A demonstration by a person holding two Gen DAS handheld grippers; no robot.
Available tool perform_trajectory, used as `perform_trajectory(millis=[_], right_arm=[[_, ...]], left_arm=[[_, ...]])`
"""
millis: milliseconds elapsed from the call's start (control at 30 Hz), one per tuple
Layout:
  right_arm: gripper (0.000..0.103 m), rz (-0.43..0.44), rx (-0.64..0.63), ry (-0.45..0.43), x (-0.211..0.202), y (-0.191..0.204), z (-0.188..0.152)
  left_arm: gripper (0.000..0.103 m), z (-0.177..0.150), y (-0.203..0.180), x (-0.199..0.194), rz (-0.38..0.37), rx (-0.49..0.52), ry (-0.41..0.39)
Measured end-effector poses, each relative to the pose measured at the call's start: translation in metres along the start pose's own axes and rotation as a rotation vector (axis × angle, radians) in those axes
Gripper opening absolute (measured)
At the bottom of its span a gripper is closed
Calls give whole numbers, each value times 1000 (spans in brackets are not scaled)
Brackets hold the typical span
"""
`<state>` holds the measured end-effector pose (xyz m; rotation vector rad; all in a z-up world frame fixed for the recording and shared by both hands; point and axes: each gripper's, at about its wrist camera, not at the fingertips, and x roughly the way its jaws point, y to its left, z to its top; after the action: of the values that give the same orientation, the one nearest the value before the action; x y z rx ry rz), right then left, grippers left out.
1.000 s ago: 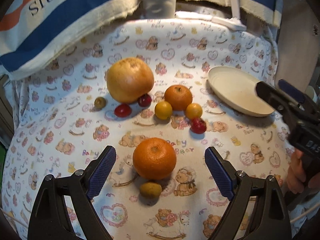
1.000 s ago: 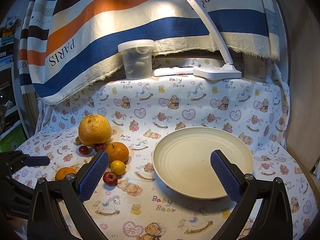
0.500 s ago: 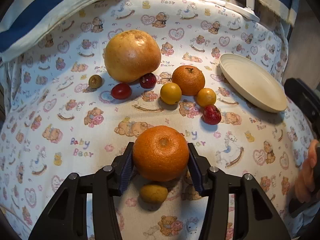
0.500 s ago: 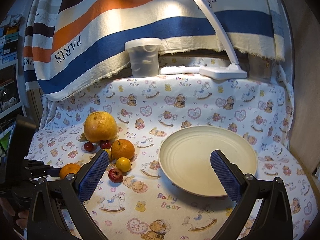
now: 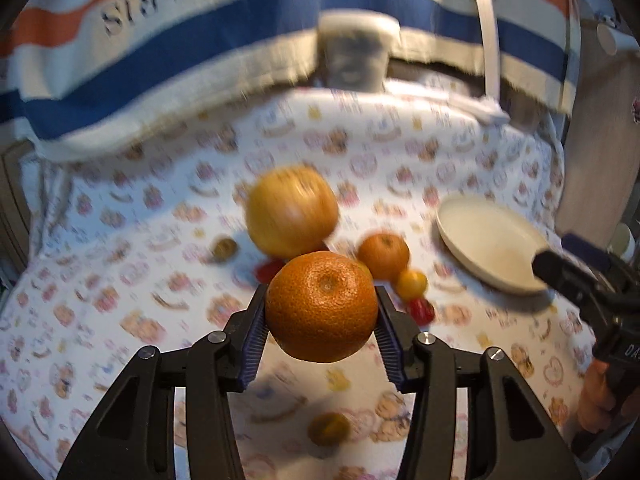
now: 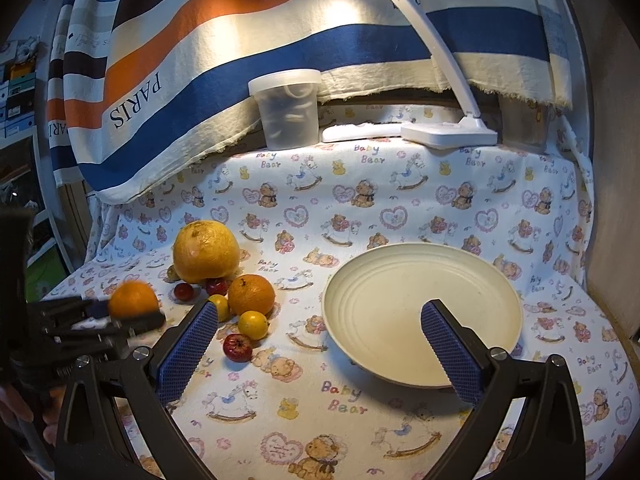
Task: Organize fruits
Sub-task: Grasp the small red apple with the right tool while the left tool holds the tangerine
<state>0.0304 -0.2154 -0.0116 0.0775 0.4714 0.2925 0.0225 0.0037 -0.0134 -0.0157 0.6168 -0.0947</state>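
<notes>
The left tool is pinching a large orange across its widest part, one ribbed blue pad on each flank, and carries it clear of the desk; its shadow falls on the bear-print cloth below. It looks firm, round and moderately heavy, with a pebbled rind that should grip well against the pads, though a ball held off its middle could squirt out, so the waist is the right hold. The right tool is spread wide with nothing between its pads, poised over the near rim of the cream plate, which has no fruit on it.

Counting from the right wrist view: one big yellow grapefruit-like fruit, which I judge too wide and heavy for an easy pinch; a second orange on the cloth, making two oranges in all; two small yellow citrus; three small red fruits, light and probably soft-skinned; and one olive-brown fruit half hidden behind the grapefruit. The left wrist view shows another small brownish fruit on the cloth under the lifted orange.
</notes>
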Motion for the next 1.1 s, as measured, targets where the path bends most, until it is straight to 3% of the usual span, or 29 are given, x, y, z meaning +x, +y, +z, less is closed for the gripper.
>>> perform_trajectory(millis=[200,400,500,633,700,933,1100], right_arm=[[101,76,111,63,2,-15,9],[94,58,43,112,12,-2,17],[87,85,3,183,24,14,17],[62,125,-33,268,40,36,17],[57,115,-62,310,51,48,15],[48,121,30,488,89,48,2],[43,131,29,513,102,48,-1]], left_arm=[[48,11,14,-15,36,-13,-102],[48,10,23,-16,40,-40,-153],[48,10,23,-15,46,-35,-166],[48,9,24,-15,52,-46,-167],[48,9,24,-16,64,-46,-172],[48,10,32,-17,89,-100,-156],[48,10,34,-17,93,-106,-156]])
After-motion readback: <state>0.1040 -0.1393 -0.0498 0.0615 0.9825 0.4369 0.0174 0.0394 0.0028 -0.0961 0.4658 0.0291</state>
